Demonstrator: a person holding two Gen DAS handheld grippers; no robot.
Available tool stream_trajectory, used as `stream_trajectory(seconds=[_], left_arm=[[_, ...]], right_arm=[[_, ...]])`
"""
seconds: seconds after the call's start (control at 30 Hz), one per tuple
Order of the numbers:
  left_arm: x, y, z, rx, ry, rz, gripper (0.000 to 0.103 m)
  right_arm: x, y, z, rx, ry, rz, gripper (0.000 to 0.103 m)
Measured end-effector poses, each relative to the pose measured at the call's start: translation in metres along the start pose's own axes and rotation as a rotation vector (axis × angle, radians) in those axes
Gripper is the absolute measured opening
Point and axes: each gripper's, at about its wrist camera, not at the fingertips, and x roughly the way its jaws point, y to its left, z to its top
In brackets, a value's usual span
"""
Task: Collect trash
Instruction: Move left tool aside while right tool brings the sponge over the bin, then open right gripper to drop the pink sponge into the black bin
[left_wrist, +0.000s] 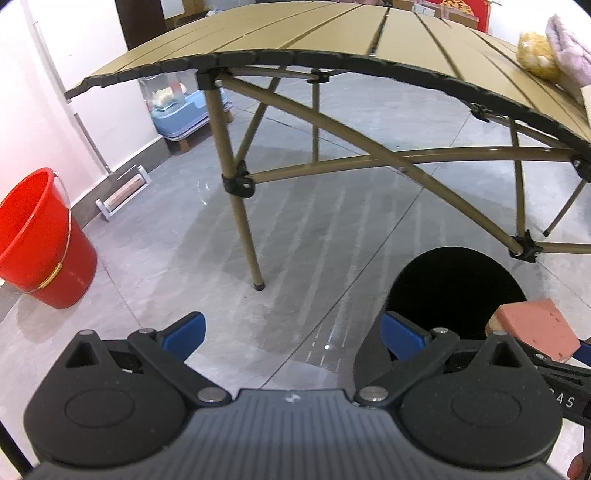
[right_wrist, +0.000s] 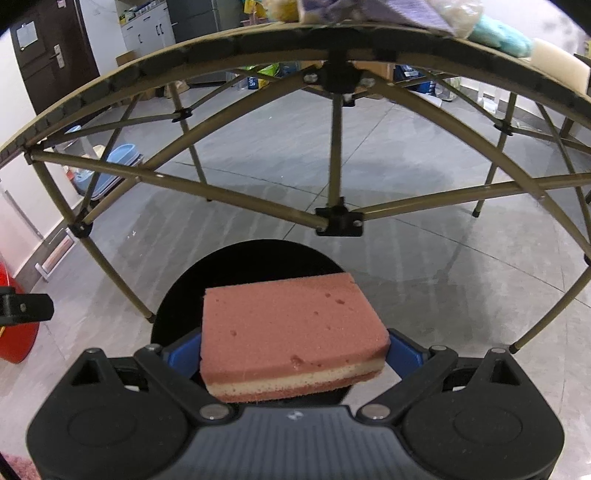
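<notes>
My right gripper (right_wrist: 293, 350) is shut on a pink sponge (right_wrist: 291, 332) with a cream middle layer, held flat over the mouth of a black bin (right_wrist: 258, 258) on the floor. The same pink sponge (left_wrist: 535, 328) shows at the right edge of the left wrist view, above the black bin (left_wrist: 454, 291). My left gripper (left_wrist: 291, 328) is open and holds nothing, just left of the bin, over the grey floor. More items lie on the folding table (left_wrist: 295, 33): a yellow sponge (left_wrist: 535, 55) and a lilac fluffy cloth (left_wrist: 569, 48).
The table's legs and cross braces (right_wrist: 338, 218) stand just behind the bin. A red bucket (left_wrist: 40, 240) sits on the floor at the left by the wall. A blue tub (left_wrist: 181, 110) is under the table's far side. A teal cloth (right_wrist: 502, 35) lies on the table.
</notes>
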Motion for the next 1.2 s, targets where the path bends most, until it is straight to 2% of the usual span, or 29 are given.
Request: stream_trajectory(seconds=[0.5, 1.2], left_arm=[[0.015, 0.023, -0.003, -0.023, 0.044, 0.037, 0.103], [0.014, 0.028, -0.003, -0.031, 0.047, 0.004, 0.103]], right_arm=[[0.036, 0.028, -0.004, -0.016, 0.069, 0.016, 0.099], [0.06, 0.035, -0.005, -0.015, 0.126, -0.006, 0.103]])
